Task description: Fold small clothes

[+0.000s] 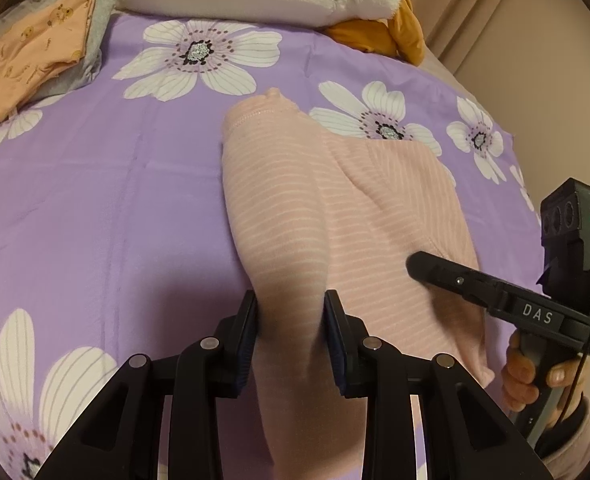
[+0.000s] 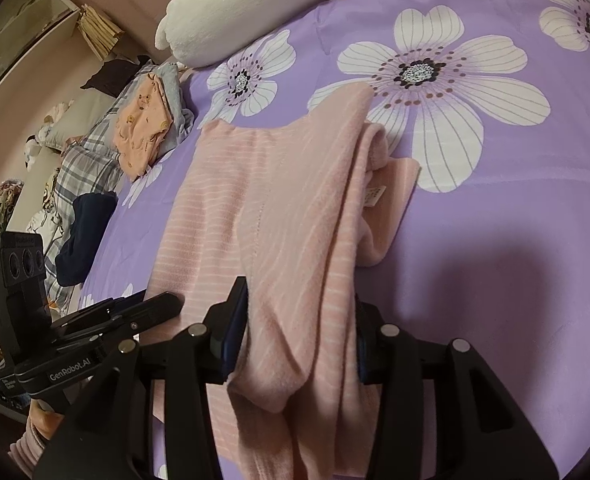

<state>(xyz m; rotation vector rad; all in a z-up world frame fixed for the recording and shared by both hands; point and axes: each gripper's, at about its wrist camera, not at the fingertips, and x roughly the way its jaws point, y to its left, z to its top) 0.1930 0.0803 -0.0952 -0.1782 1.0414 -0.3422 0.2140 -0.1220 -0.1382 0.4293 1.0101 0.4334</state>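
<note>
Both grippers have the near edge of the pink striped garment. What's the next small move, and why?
Probably lift the near edge and carry it toward the far hem. The left gripper and right gripper each pinch a bunch of the pink striped garment, which lies lengthwise on the purple bedspread, not yet folded end to end.
</note>
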